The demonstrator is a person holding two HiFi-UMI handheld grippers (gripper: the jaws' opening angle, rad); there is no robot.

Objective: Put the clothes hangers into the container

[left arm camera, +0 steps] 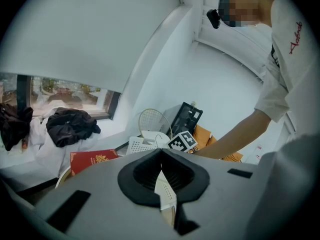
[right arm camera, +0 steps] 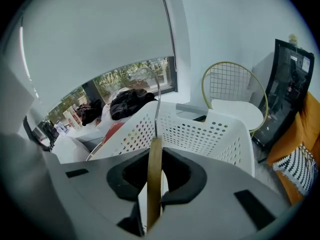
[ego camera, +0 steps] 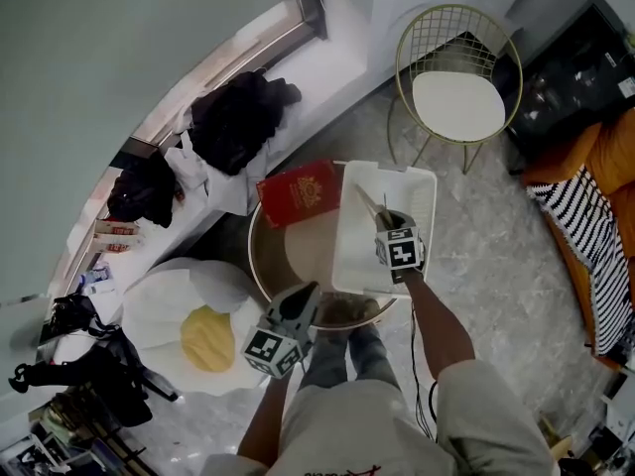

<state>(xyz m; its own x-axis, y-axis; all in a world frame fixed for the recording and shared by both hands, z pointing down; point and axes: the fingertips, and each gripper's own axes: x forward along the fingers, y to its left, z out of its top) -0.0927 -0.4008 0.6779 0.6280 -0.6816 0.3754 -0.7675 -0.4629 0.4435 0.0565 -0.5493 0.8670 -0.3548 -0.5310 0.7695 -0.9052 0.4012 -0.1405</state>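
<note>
A white perforated basket [ego camera: 429, 181] stands on the right half of a round table [ego camera: 266, 256]. Over the basket my right gripper [ego camera: 390, 222] is shut on a wooden clothes hanger [ego camera: 369, 204]. In the right gripper view the hanger's wooden bar [right arm camera: 154, 184] stands on edge between the pads, its metal hook [right arm camera: 158, 96] rising above the basket's wall [right arm camera: 200, 134]. My left gripper [ego camera: 303, 297] hovers at the table's near edge, left of the basket. Its jaws are shut with nothing in them [left arm camera: 161, 156]. The basket's inside is mostly hidden.
A red book [ego camera: 298, 191] lies at the table's far left. A gold wire chair [ego camera: 456, 97] stands behind the basket. Dark clothes [ego camera: 238, 117] lie on the window sill. A yellow cloth [ego camera: 206, 337] sits on a white stool at left. An orange sofa with a striped cushion [ego camera: 585, 236] is at right.
</note>
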